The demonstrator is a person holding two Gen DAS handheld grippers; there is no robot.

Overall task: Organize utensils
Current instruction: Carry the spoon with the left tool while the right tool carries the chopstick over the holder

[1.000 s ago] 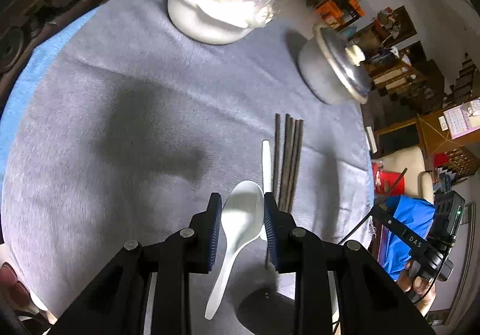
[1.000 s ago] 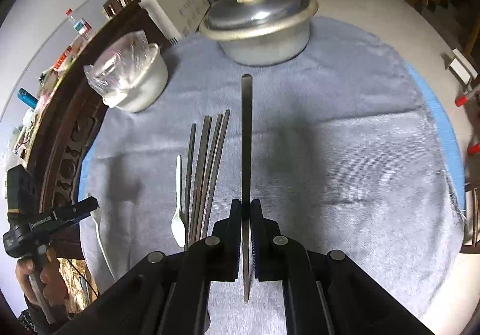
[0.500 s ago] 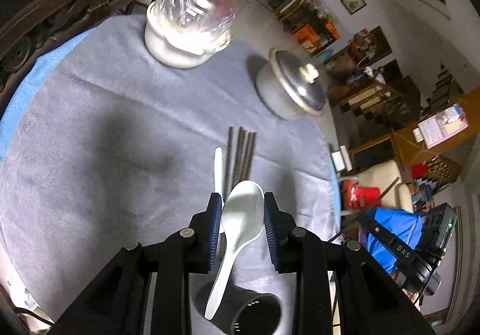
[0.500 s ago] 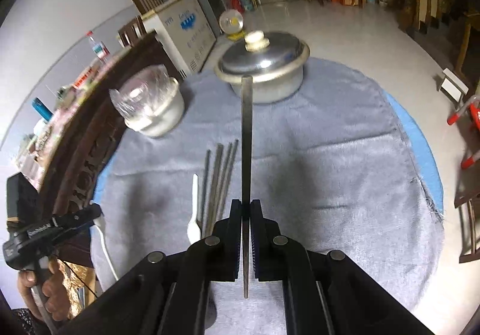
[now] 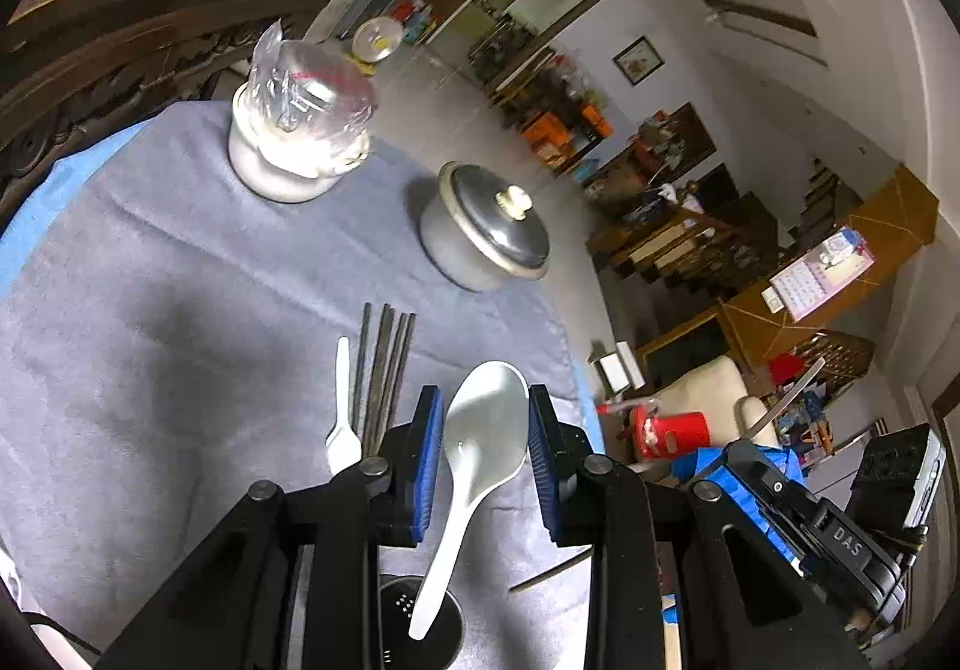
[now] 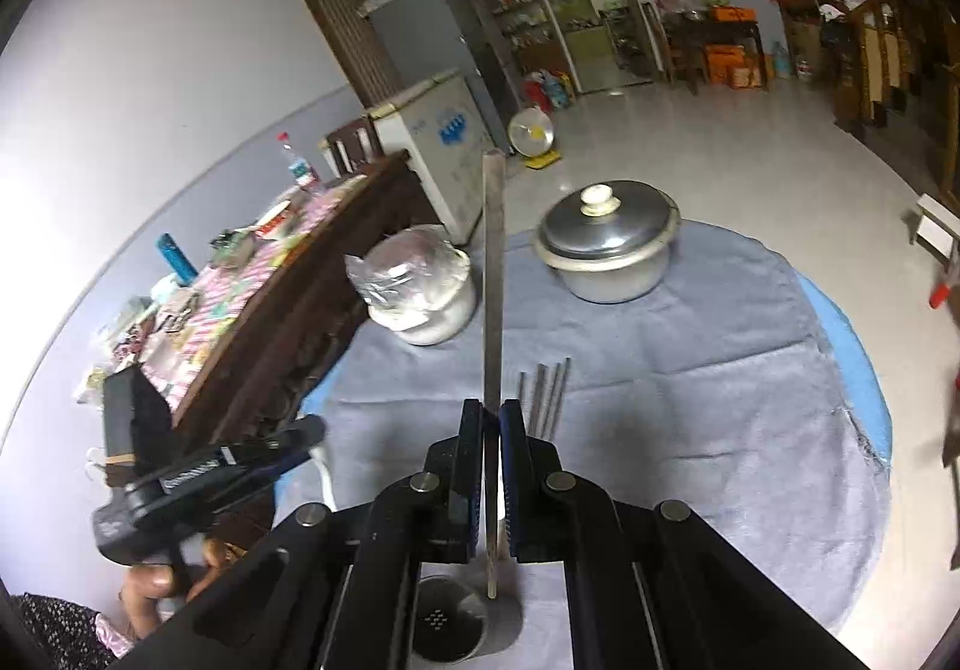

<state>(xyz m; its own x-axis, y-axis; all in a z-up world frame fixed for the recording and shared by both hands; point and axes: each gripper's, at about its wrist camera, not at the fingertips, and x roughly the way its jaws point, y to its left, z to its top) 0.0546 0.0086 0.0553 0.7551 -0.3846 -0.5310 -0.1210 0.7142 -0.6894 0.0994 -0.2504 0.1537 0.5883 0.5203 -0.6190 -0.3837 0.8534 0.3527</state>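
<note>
My left gripper is shut on a white soup spoon, pads on the sides of its bowl. The handle hangs down over the mouth of a dark perforated utensil holder. My right gripper is shut on a single dark chopstick that stands along its fingers. The chopstick's lower end is above the holder. Several more chopsticks lie side by side on the grey cloth, with a small white spoon to their left.
A lidded metal pot and a white bowl under plastic wrap stand at the far side of the round table. A dark carved wooden sideboard runs along the left. The other gripper and a hand show at lower left.
Both grippers have risen and tilted up, still holding the spoon and the chopstick. The table objects look farther away, and the utensil holder has come into view beneath both.
</note>
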